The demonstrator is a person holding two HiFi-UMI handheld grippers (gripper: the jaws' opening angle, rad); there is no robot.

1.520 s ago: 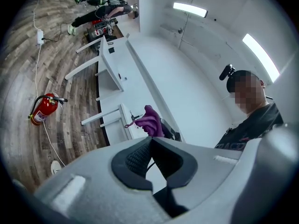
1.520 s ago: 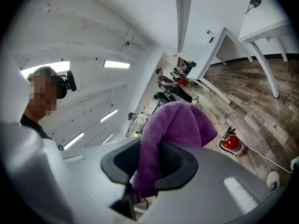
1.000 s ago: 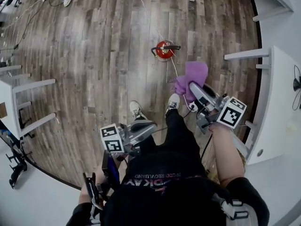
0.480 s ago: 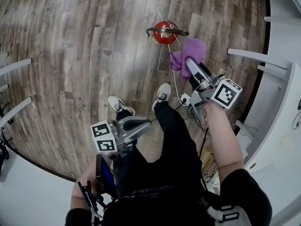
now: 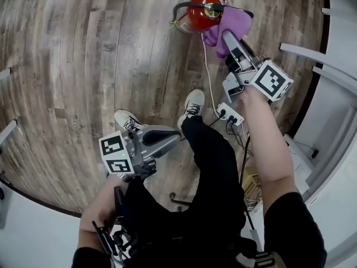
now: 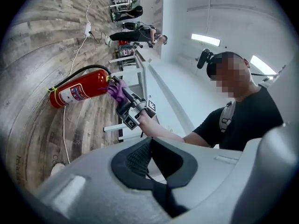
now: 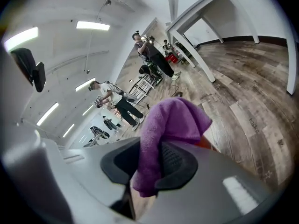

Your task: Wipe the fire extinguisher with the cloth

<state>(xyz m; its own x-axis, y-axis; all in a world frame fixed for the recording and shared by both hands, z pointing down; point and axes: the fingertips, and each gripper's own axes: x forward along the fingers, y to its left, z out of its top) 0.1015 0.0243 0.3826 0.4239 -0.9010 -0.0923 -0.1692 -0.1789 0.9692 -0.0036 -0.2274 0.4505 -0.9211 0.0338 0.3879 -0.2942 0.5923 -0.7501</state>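
The red fire extinguisher (image 5: 201, 13) stands on the wood floor with its black hose arched over the top. In the left gripper view the extinguisher (image 6: 78, 93) shows its full red body. My right gripper (image 5: 227, 37) is shut on the purple cloth (image 5: 233, 22), which rests against the extinguisher's head. In the right gripper view the cloth (image 7: 174, 122) hangs bunched between the jaws of the right gripper (image 7: 149, 164) and hides most of the extinguisher. My left gripper (image 5: 174, 134) is shut and empty, held low beside the person's knee and well back from the extinguisher.
A white power strip (image 5: 230, 114) with cables lies by the person's shoe (image 5: 193, 101), and a white cord (image 5: 207, 74) runs from it toward the extinguisher. White table legs (image 5: 312, 60) stand at the right. Other people (image 7: 154, 55) work in the far background.
Both grippers have come down toward the floor. The right one carried the purple cloth forward until it met the extinguisher's top. The extinguisher now looks much closer.
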